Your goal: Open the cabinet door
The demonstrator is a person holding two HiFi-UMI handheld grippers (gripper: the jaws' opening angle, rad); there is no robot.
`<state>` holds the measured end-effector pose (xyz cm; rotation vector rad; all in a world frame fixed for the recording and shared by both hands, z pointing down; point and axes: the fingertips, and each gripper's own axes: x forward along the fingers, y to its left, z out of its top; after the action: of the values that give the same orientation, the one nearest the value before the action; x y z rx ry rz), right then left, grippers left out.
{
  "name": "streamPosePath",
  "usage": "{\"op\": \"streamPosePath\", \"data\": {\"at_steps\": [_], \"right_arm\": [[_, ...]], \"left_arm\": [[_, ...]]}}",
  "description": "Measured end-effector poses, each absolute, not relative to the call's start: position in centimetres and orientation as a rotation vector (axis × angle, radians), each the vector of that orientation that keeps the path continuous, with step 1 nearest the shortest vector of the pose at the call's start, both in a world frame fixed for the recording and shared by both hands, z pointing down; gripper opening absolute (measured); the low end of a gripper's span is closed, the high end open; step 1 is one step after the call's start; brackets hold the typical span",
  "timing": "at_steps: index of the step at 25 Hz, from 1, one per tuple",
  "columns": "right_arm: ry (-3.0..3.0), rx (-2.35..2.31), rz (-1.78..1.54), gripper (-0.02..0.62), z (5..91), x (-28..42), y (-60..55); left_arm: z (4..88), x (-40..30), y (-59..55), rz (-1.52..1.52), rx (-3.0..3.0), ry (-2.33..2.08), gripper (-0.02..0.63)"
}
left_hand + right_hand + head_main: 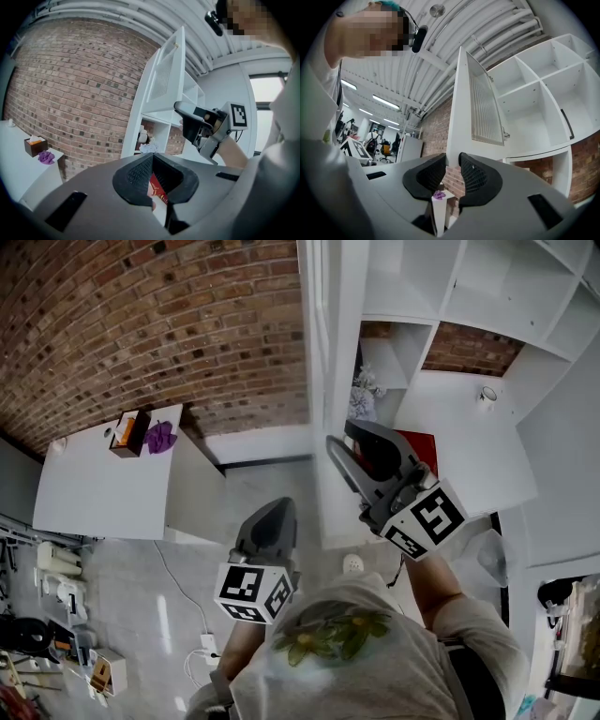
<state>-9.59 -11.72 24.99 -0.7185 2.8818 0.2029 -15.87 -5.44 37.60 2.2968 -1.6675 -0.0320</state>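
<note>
The white cabinet (469,296) has a tall door (330,352) with a ribbed glass panel (485,108), and the door stands swung out, edge-on to me. My right gripper (339,435) is raised at the door's free edge. In the right gripper view its jaws (452,171) stand a little apart, with the door's edge (453,136) in line with the gap; I see no pad pressing on it. My left gripper (281,504) hangs lower and to the left, away from the cabinet. Its jaws (154,176) are open with nothing between them.
A small knob (505,136) sits on the door's inner face. A red item (422,446) and a white bunch (361,395) lie in the lower shelves. At the left, a white table (103,493) by the brick wall carries a tissue box (128,432) and a purple cloth (160,437).
</note>
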Motion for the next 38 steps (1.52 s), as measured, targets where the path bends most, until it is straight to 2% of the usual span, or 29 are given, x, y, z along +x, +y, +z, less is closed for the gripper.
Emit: {"op": "streamPosePath", "data": {"at_steps": [7,18,23,38], "right_arm": [[2.824,-0.763,0.221,0.097,25.0,-9.4,-11.2],[2.877,-0.763,-0.042,0.095,30.2,-9.1,-9.7],[2.912,-0.724,-0.105,0.041,32.2,-9.6,-7.9],[3.023,-0.674,-0.047,0.027,34.0,-11.7,-5.9]], "left_arm": [[37.9,-16.0,-5.2,-0.036,2.295,-1.65,0.01],[38.2,-15.8,-5.4,-0.041,2.3,-1.611,0.011],[38.2,-15.5,-5.2,-0.023,2.323,-1.597,0.011],[37.9,-15.5,-5.0,-0.025,2.329,-1.601,0.011]]}}
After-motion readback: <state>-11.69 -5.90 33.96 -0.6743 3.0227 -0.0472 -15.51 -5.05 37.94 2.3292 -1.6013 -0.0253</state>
